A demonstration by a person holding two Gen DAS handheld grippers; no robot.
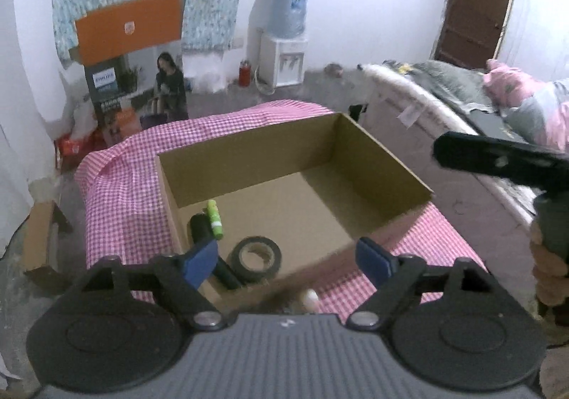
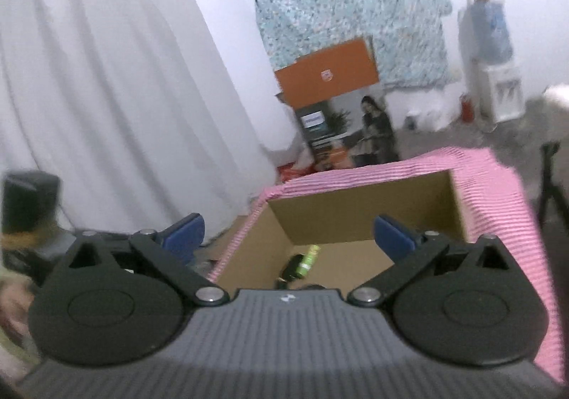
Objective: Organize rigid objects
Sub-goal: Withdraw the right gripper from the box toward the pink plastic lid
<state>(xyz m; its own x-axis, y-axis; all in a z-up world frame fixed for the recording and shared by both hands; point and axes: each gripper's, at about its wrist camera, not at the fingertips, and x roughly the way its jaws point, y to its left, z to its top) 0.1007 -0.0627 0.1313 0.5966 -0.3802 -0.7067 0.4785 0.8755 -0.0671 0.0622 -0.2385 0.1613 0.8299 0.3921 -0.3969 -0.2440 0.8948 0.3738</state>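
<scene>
Nearest to us, the left hand-held gripper (image 1: pixel 288 258) has its blue pads spread wide with nothing between them. Just beyond it, an open cardboard box (image 1: pixel 384 164) sits on a surface covered in pink checked cloth (image 1: pixel 121 192). Inside the box, in its near left corner, lie a roll of black tape (image 1: pixel 255 258), a dark cylinder (image 1: pixel 200 229) and a green tube (image 1: pixel 215 219); the tube lies right beside the cylinder. A small pale object (image 1: pixel 310 296), too blurred to identify, sits on the cloth at the box's near edge.

Our right hand-held gripper (image 2: pixel 288 239) also stands wide apart and empty above the box's near edge.

Farther off, a printed carton with an orange flap (image 1: pixel 129 29) stands on the floor, a water dispenser (image 1: pixel 284 57) stands by the wall, and a bed (image 1: pixel 462 104) lies to the right.
</scene>
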